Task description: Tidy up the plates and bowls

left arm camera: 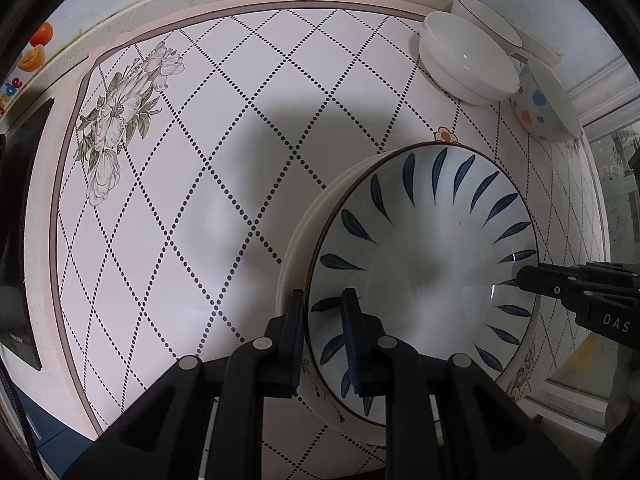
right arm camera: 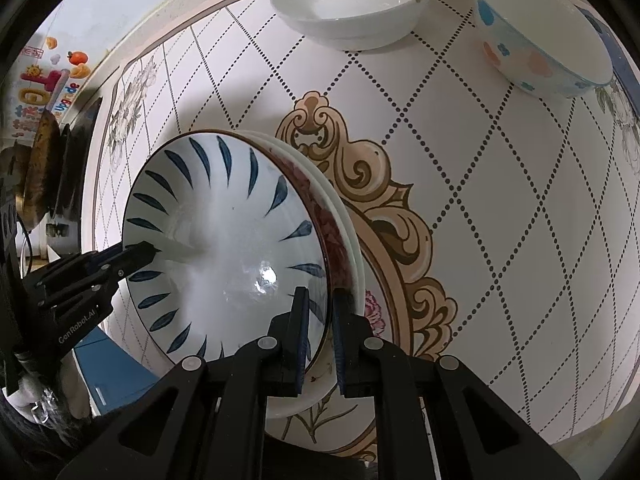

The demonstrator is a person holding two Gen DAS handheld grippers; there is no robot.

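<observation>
A: Tablecloth (left arm camera: pixel 224 216) with a dotted diamond grid fills the left of the left wrist view, a printed flower at its upper left. What sits right of it?

B: The blue-leaf plate (left arm camera: pixel 424 264), lower right of centre, topmost on a stack of white plates (left arm camera: pixel 294 248). The left gripper (left arm camera: pixel 323 320) at bottom centre is narrowed onto its near rim, one finger inside, one outside. The right gripper (left arm camera: pixel 528 280) comes in from the right edge and grips the far rim.

A: And the upper right?

B: A white bowl (left arm camera: pixel 466 60), a dark-rimmed bowl (left arm camera: pixel 490 20) behind it, and a spotted bowl (left arm camera: pixel 546 106) tipped on its side.

A: The right wrist view?

B: The left gripper (right arm camera: pixel 146 250) at the left edge, the blue-leaf plate (right arm camera: pixel 224 240) at centre left, the right gripper (right arm camera: pixel 320 320) clamped on its rim at bottom centre, then the white bowl (right arm camera: pixel 352 4) and spotted bowl (right arm camera: pixel 536 32) along the top.
</observation>
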